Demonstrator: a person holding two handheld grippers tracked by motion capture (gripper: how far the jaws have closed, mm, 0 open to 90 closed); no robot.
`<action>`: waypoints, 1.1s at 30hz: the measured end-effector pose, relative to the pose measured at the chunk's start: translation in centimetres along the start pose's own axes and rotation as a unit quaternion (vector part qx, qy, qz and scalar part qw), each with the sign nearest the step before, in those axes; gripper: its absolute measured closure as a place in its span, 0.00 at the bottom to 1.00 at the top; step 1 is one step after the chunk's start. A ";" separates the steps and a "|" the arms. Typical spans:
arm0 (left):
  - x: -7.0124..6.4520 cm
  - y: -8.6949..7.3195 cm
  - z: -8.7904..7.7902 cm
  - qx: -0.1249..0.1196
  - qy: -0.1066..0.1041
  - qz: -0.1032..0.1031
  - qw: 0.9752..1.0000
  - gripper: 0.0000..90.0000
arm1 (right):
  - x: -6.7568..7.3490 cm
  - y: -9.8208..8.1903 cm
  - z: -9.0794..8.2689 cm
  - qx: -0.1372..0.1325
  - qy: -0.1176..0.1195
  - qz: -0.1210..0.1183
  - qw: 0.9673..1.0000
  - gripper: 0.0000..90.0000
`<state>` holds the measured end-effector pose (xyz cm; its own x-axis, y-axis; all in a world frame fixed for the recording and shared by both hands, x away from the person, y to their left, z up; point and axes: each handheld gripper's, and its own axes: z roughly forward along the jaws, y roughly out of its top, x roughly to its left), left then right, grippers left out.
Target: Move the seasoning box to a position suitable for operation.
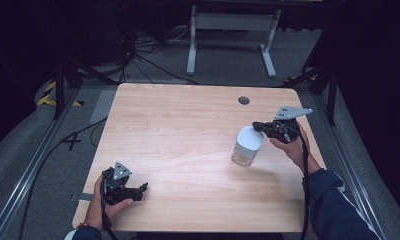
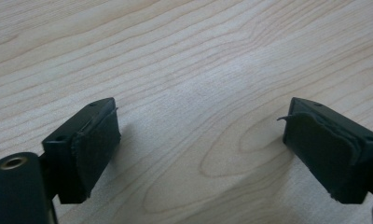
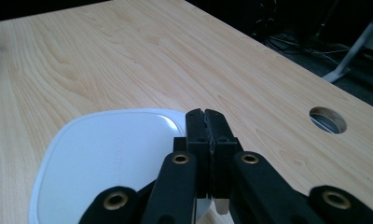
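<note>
My right gripper has its jaws clenched on something thin at the white lid of the jar, right side of the tabletop; left gripper released, near-left; I judge a slow, vertical lift keeps the jar from tipping.

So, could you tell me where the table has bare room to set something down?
The table is bare between the left gripper and the jar, and along the far edge beside the cable hole. It's crowded only where the right gripper meets the jar.
</note>
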<state>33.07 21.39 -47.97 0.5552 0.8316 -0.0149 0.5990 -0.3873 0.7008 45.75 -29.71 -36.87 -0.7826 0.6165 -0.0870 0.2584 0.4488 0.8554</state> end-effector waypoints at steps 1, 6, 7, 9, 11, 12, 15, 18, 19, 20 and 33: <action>0.0 0.0 0.0 0.000 0.000 0.000 1.000 0.18 | 0.0 0.0 0.0 0.000 0.000 0.000 1.000 1.00; -0.4 0.6 0.2 0.000 -0.005 0.008 1.000 0.29 | -0.2 -0.1 -0.1 0.000 -0.002 0.006 1.000 1.00; -1.1 1.2 0.4 -0.007 -0.003 0.025 1.000 0.33 | -0.2 -0.1 -0.1 -0.001 -0.002 0.008 1.000 1.00; -2.2 2.3 0.5 -0.018 -0.012 0.043 0.999 0.41 | -0.2 -0.1 -0.1 -0.001 -0.004 0.006 1.000 1.00; -2.7 3.0 0.6 -0.027 -0.020 0.048 0.998 0.43 | -0.2 -0.1 0.0 -0.002 -0.005 0.006 1.000 1.00; -3.3 3.6 0.7 -0.034 -0.032 0.055 0.997 0.44 | -0.2 -0.1 0.0 0.000 -0.005 0.005 1.000 1.00; -5.1 5.7 1.0 -0.060 -0.064 0.073 0.993 0.56 | -0.3 -0.1 0.0 -0.001 -0.010 0.006 1.000 1.00; -7.1 8.5 1.8 -0.082 -0.105 0.083 0.988 0.67 | -0.5 -0.3 0.0 -0.001 -0.014 0.010 1.000 1.00; -7.1 8.5 1.8 -0.082 -0.105 0.083 0.988 0.69 | -0.5 -0.3 0.0 -0.001 -0.014 0.010 1.000 1.00; -7.7 9.4 2.2 -0.087 -0.115 0.093 0.985 0.69 | -0.5 -0.3 0.0 -0.002 -0.014 0.012 1.000 1.00; -14.7 18.4 6.3 -0.117 -0.175 0.166 0.963 0.92 | -0.7 -0.5 0.1 -0.005 -0.013 0.015 1.000 1.00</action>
<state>39.55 -0.52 -39.39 0.8790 0.4761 0.0258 0.2315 -0.4735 0.8498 46.24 -30.26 -37.28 -0.7600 0.6457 -0.0740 0.2759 0.4236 0.8628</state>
